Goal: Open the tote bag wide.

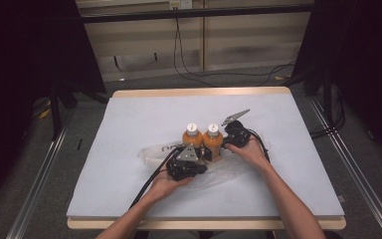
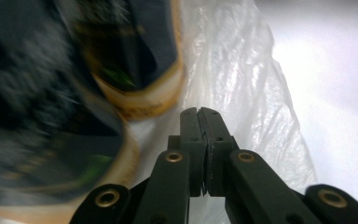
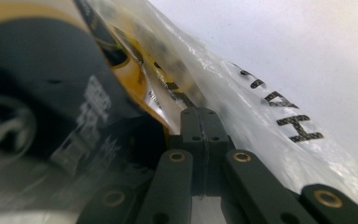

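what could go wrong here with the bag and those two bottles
1. Both grippers, left gripper and right gripper, look shut on the thin plastic bag; pulling apart could tear the film.
2. The two orange bottles stand upright, close side by side, on the bag; tugging the film under them could tip them.
3. The jaws sit right beside the bottles, so a small slip could knock one over.
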